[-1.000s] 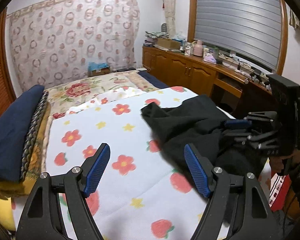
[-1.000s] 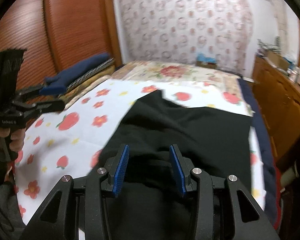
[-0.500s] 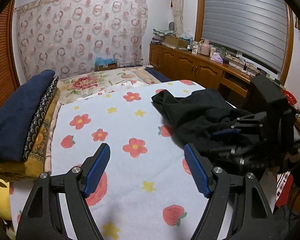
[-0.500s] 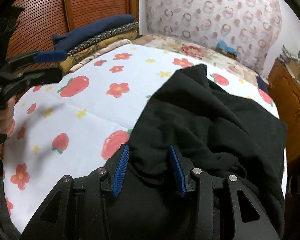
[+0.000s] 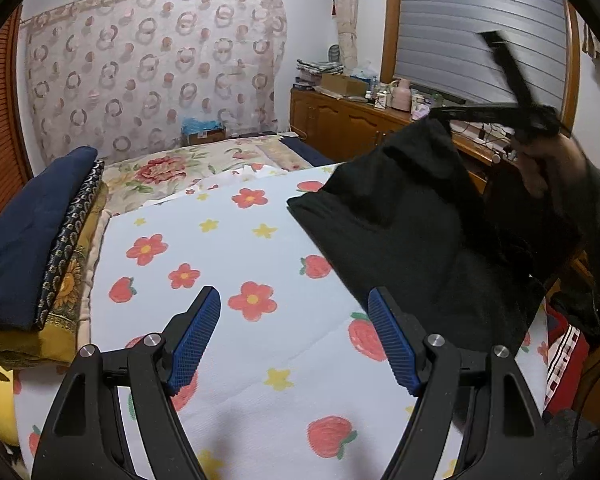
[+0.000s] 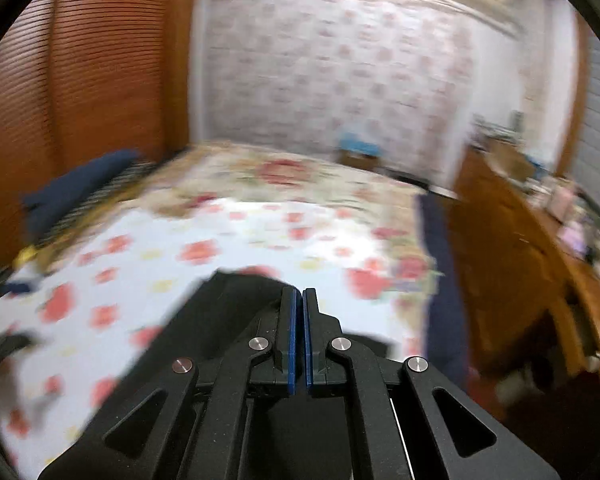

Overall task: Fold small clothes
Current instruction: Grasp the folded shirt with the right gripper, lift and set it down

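Observation:
A black garment (image 5: 412,216) hangs over the right side of the bed, its top edge lifted. In the left wrist view my right gripper (image 5: 444,114) is raised at the right and pinches that top edge. In the blurred right wrist view my right gripper (image 6: 299,300) has its blue pads together, with the black garment (image 6: 220,320) hanging below it. My left gripper (image 5: 294,320) is open and empty, low over the flowered sheet (image 5: 236,264), left of the garment.
Folded dark blue and yellow bedding (image 5: 32,240) is stacked along the bed's left side. A wooden cabinet (image 5: 340,124) with clutter on top runs along the right wall under a shuttered window. A patterned curtain (image 5: 152,80) hangs at the back.
My right gripper has shut on the black garment and risen quickly, lifting the cloth's edge off the bed. My left gripper has stayed open over the sheet.

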Action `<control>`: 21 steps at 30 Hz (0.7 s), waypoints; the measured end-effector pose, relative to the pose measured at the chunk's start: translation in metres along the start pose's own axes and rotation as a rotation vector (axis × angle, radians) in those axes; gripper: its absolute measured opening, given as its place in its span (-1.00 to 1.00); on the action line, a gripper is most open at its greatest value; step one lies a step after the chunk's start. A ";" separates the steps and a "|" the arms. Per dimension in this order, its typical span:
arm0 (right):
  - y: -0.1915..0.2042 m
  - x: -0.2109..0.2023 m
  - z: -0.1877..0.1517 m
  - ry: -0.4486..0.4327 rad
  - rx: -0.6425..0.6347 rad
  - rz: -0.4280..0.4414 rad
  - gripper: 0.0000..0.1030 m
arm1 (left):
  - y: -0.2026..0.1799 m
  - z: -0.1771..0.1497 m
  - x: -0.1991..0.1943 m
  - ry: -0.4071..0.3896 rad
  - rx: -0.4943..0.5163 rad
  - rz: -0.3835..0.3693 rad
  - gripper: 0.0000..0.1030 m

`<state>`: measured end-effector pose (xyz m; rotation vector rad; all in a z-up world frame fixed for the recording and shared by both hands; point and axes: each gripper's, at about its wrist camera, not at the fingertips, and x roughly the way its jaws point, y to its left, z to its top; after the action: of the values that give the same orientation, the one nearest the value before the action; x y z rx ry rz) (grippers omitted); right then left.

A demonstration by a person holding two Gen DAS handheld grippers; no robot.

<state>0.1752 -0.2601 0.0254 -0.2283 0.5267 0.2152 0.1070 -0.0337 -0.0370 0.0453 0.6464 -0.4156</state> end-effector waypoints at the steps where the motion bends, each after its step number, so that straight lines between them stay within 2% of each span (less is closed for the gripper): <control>1: -0.007 0.011 0.000 0.021 0.017 -0.046 -0.92 | -0.001 0.000 0.000 0.001 0.000 -0.002 0.50; 2: -0.012 0.020 -0.001 0.042 0.027 -0.083 -0.84 | -0.002 0.000 0.001 0.002 0.001 -0.005 0.50; 4: -0.015 0.027 -0.007 0.052 0.050 -0.116 -0.81 | -0.005 0.000 0.002 0.008 0.004 -0.006 0.50; 5: -0.012 0.029 -0.009 0.050 0.059 -0.092 -0.80 | -0.006 0.000 0.002 0.009 0.007 -0.006 0.50; 9: -0.003 0.018 -0.028 0.055 0.050 -0.022 -0.45 | -0.014 0.002 0.005 0.010 0.013 -0.013 0.50; 11: -0.001 0.011 -0.045 0.072 0.053 0.008 -0.35 | -0.018 0.002 0.006 0.009 0.014 -0.016 0.50; 18: -0.032 -0.042 -0.098 0.108 0.086 0.078 -0.32 | -0.040 -0.002 0.012 0.029 0.039 -0.054 0.50; 21: -0.037 -0.059 -0.108 0.133 0.092 0.092 -0.32 | -0.049 -0.004 0.017 0.041 0.049 -0.071 0.50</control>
<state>0.0840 -0.3326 -0.0294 -0.1294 0.6779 0.2656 0.0983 -0.0839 -0.0458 0.0777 0.6796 -0.5006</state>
